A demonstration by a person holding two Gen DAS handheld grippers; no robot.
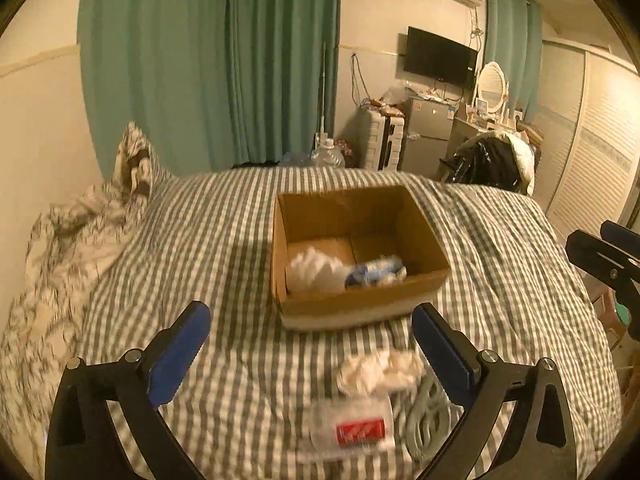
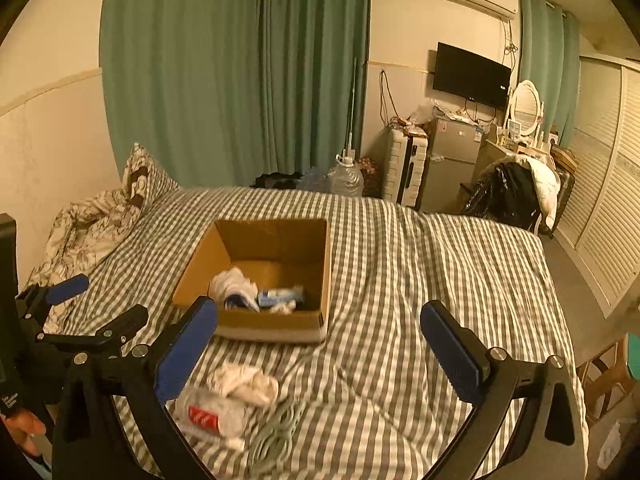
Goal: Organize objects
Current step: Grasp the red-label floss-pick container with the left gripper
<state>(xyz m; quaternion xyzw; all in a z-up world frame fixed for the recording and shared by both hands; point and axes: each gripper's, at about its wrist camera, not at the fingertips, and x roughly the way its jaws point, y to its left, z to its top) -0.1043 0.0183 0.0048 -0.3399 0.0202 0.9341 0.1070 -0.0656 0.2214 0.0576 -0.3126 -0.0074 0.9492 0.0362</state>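
Observation:
An open cardboard box [image 1: 424,240] [image 2: 200,268] sits on the checked bed. Inside lie a white cloth [image 1: 316,268] [image 2: 234,286] and a blue-white packet [image 1: 378,272] [image 2: 278,296]. In front of the box lie a crumpled white cloth [image 1: 380,368] [image 2: 244,384], a clear packet with a red label [image 1: 356,430] [image 2: 208,416] and a pale green coiled cable [image 1: 426,412] [image 2: 276,428]. My left gripper [image 1: 312,336] [image 2: 96,308] is open and empty above these. My right gripper [image 2: 320,332] [image 1: 600,244] is open and empty, to the right.
A rumpled patterned duvet and pillow [image 1: 80,236] [image 2: 92,224] lie at the bed's left by the wall. Beyond the bed's far edge stand water bottles [image 2: 346,178], a suitcase [image 2: 404,168], a fridge [image 2: 452,160] and a chair with clothes [image 2: 516,188].

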